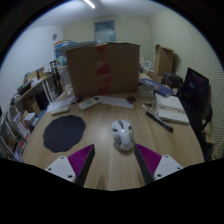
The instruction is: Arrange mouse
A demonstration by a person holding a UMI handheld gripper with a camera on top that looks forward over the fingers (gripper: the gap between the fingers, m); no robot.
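Observation:
A grey and white mouse lies on the wooden table, just ahead of my fingers and a little toward the right one. A round dark mouse mat lies on the table to the left, beyond the left finger. My gripper is open and empty, its purple pads spread wide with bare table between them. The fingers do not touch the mouse.
A large cardboard box stands at the back of the table with papers before it. A black pen-like object, a notebook and a dark monitor are to the right. Shelves stand at the left.

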